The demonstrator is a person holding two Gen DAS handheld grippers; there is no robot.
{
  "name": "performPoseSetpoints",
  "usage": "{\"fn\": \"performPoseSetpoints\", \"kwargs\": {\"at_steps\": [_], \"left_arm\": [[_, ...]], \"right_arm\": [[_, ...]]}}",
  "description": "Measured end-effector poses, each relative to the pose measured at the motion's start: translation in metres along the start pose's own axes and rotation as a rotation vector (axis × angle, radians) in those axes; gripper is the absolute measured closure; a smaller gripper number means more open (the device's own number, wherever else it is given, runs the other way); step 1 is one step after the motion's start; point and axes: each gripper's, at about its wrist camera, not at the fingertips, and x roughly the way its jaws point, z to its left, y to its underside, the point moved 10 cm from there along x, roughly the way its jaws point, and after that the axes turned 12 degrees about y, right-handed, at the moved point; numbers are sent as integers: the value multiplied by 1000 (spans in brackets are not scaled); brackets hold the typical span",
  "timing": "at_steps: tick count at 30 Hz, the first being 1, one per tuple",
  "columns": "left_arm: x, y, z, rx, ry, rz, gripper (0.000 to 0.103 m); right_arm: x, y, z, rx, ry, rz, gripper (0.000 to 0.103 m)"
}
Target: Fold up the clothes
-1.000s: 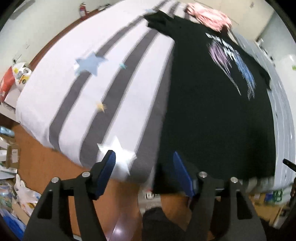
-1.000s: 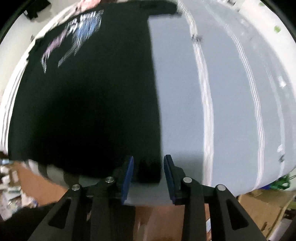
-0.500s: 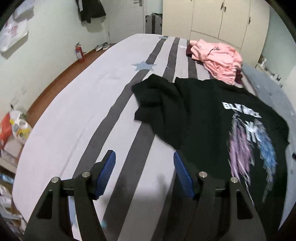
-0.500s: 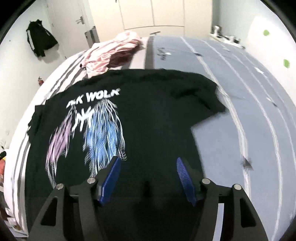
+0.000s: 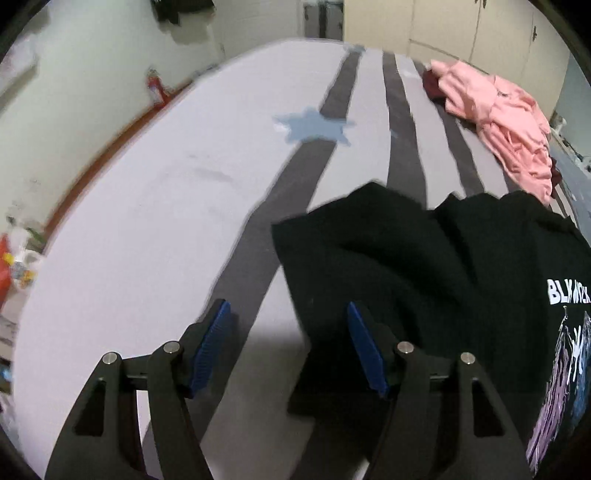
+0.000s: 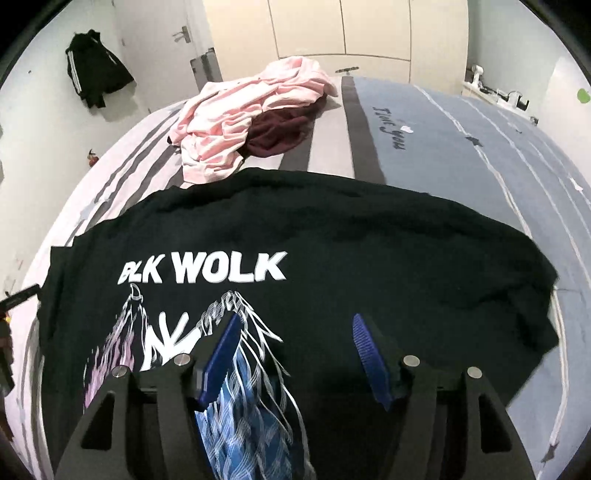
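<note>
- The left gripper [image 5: 286, 345] fills the lower middle of the left wrist view, aimed forward and slightly down over the bed; its jaws stand wide apart with nothing between them.
- Its blue-padded fingers [image 5: 210, 345] straddle the hem edge of the black T-shirt's [image 5: 424, 266] sleeve: one pad over bare bed sheet [image 5: 129, 236], the other over black cloth. Whether either touches the fabric cannot be told.
- The right gripper [image 6: 295, 354] sits in the lower middle of the right wrist view, above the shirt's front; its jaws are also wide apart and empty.
- Between and under its fingers lies the blue and pink printed graphic [image 6: 240, 413], with the white lettering "BLK WOLK" [image 6: 203, 267] just above it in the frame.
- The black T-shirt lies spread face-up across the bed, its right sleeve reaching the frame's right centre.
- Farther back, at upper centre, a crumpled pink garment [image 6: 251, 110] rests on a dark maroon garment [image 6: 280, 129].
- A blue star [image 5: 314, 125] marks the sheet in the left view's upper centre.
- A black jacket [image 6: 96, 72] hangs on the wall at upper left; cream wardrobe doors [image 6: 343, 29] stand behind the bed.
</note>
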Motion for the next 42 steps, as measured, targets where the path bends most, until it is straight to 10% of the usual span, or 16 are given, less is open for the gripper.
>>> {"fn": "performPoseSetpoints", "kwargs": {"at_steps": [4, 8, 10, 19, 22, 26, 29, 42], "left_arm": [[18, -5, -5, 59, 88, 7, 42], [15, -8, -10, 101, 135, -4, 93], [-1, -12, -5, 90, 134, -23, 97], [-64, 3, 72, 6, 72, -10, 89], [-68, 17, 116, -173, 34, -17, 89], [-68, 39, 111, -287, 162, -12, 62], [-76, 54, 92, -282, 220, -37, 46], [-72, 96, 47, -72, 167, -77, 46]], "right_arm": [[14, -1, 14, -6, 14, 11, 43], [29, 0, 27, -10, 32, 26, 43], [36, 0, 34, -11, 41, 34, 43], [53, -5, 57, -27, 70, 58, 43], [60, 0, 59, -50, 94, 71, 43], [60, 1, 59, -57, 95, 70, 43], [53, 0, 58, -36, 76, 67, 43], [18, 29, 73, -87, 12, 36, 43]]}}
